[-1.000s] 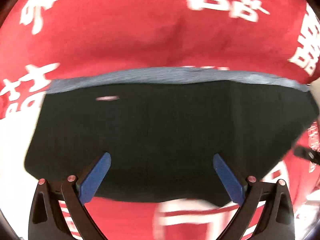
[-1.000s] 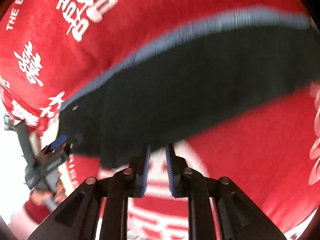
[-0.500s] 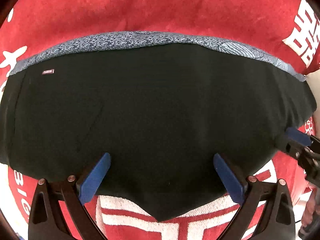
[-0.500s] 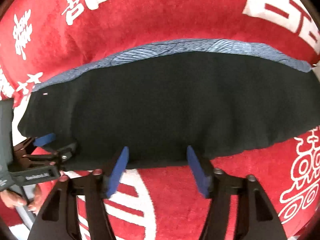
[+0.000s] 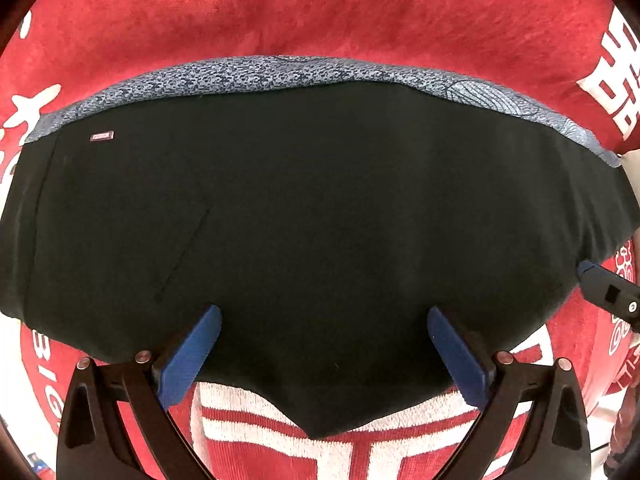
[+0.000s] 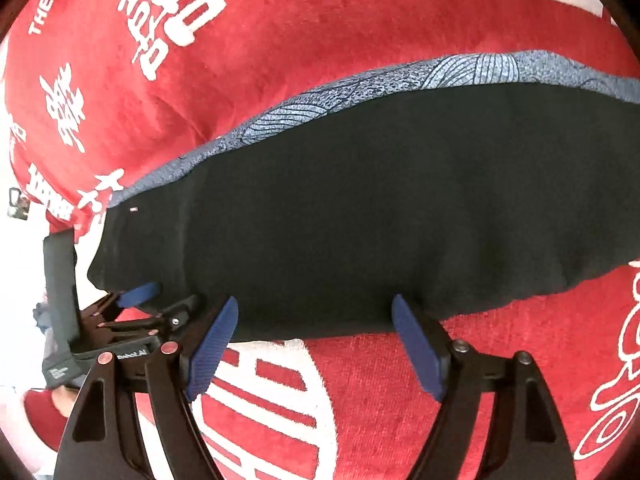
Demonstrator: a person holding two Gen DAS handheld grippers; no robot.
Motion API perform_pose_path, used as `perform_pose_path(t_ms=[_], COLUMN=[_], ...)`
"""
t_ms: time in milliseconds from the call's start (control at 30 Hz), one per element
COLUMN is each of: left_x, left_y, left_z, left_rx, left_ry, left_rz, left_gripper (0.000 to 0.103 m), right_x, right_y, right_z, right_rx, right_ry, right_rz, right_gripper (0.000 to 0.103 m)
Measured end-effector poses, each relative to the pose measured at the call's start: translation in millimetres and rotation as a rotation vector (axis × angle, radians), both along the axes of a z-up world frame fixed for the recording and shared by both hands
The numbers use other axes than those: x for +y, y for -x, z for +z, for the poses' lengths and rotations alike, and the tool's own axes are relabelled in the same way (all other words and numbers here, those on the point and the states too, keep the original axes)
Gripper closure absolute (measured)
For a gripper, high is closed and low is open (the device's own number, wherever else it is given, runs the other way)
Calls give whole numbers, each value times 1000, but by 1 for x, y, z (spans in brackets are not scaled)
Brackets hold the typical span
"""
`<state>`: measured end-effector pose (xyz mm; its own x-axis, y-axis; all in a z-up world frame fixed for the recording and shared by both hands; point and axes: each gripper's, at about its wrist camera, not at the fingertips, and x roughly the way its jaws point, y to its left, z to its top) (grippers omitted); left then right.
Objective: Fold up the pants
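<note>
— What is the surface covered with?
— A red cloth printed with white characters is spread over it, ahead of and beneath both tongs.

— What is laid on the cloth?
— Black pants are laid flat just ahead of the tongs, with a blue patterned band along the far edge.

Open red cloth around the pants, crowded at the near edge

The black pants lie flat on the red cloth, with bare cloth far of the waistband and along the near hem. The left gripper and right gripper, jaws spread, sit at that near hem; seen from the right wrist, the left gripper stands just beside the right gripper.
</note>
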<state>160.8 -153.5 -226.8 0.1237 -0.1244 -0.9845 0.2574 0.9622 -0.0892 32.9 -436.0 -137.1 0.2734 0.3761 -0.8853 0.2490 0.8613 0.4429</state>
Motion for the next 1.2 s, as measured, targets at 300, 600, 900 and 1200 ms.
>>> perform_pose_path(t_ms=[300, 600, 900, 1200], left_x=[-16, -50, -153, -262], left_y=[7, 17, 32, 30], left_z=[10, 30, 69, 67], left_rx=[-5, -60, -101, -125], left_ry=[-80, -261, -114, -55], left_rz=[-1, -40, -130, -168], left_gripper=[0, 0, 0, 0], right_x=[-26, -74, -161, -218], right_y=[14, 61, 104, 122], right_z=[-1, -1, 1, -12], right_rx=[15, 58, -65, -119], right_ry=[-198, -295, -324, -369], right_rz=[-145, -265, -555, -720], right_gripper=[21, 21, 21, 20])
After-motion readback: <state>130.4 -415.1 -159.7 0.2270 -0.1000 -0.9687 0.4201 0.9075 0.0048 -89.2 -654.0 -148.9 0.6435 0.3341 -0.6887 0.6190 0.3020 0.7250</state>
